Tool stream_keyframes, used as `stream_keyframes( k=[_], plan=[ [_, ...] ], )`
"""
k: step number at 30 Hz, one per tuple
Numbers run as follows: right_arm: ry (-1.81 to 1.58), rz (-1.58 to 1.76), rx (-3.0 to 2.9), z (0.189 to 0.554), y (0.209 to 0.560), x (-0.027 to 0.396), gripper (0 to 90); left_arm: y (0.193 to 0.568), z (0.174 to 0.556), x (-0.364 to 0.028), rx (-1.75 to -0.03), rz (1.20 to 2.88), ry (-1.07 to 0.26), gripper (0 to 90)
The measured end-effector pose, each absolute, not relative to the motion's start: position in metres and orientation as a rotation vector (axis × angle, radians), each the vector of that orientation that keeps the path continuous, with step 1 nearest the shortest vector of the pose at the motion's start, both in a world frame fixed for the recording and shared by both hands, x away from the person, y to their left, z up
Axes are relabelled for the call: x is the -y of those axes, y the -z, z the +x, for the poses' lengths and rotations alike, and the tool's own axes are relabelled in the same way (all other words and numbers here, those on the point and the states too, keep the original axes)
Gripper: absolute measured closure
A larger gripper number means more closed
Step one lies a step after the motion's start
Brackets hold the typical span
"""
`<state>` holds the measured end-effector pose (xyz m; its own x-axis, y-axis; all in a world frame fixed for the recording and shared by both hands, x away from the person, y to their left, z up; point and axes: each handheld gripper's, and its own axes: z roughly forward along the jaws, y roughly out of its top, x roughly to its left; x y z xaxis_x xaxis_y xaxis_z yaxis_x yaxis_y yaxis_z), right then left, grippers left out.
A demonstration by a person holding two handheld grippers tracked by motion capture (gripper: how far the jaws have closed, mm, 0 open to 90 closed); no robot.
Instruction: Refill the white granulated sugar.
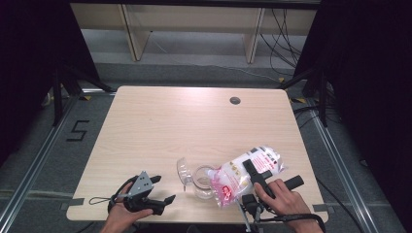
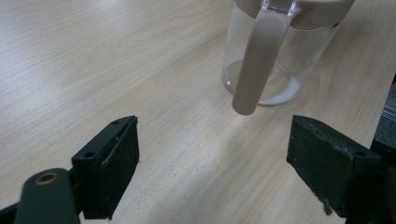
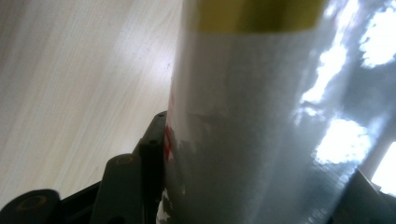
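Bag of white powder tipped over an open glass jar

A clear plastic bag (image 1: 248,171) of white powder, printed in red and pink, lies tilted near the table's (image 1: 160,126) front edge with its lower end at the mouth of a glass jar (image 1: 204,182). The right gripper (image 1: 256,174) is clamped on the bag's middle, jaws pressed to either side of it. The jar's lid (image 1: 183,172) stands swung open at its left, and a little white powder lies in the jar's bottom. The left gripper (image 1: 163,189) rests near the front edge, left of the jar, jaws wide apart and holding nothing.
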<state>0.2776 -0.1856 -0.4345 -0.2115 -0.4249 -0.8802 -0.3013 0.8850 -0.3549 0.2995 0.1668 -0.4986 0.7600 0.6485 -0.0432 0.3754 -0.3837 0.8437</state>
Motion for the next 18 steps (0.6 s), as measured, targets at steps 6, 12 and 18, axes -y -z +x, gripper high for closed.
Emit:
stream_keyframes(
  k=[6,12,18],
  plan=[
    [0.133,-0.544,-1.808,0.2774,0.4325,0.1862,49.9,0.4986,0.2997,-0.1668,-0.769,2.017,-0.366,16.5],
    [0.166,-0.583,-1.8,0.2778,0.4293,0.1845,50.1,0.4984,0.2996,-0.1667,-0.773,2.013,-0.365,16.5],
    [0.169,-0.614,-1.787,0.2784,0.4275,0.1827,50.3,0.4988,0.299,-0.1655,-0.78,1.987,-0.35,16.5]
  ],
)
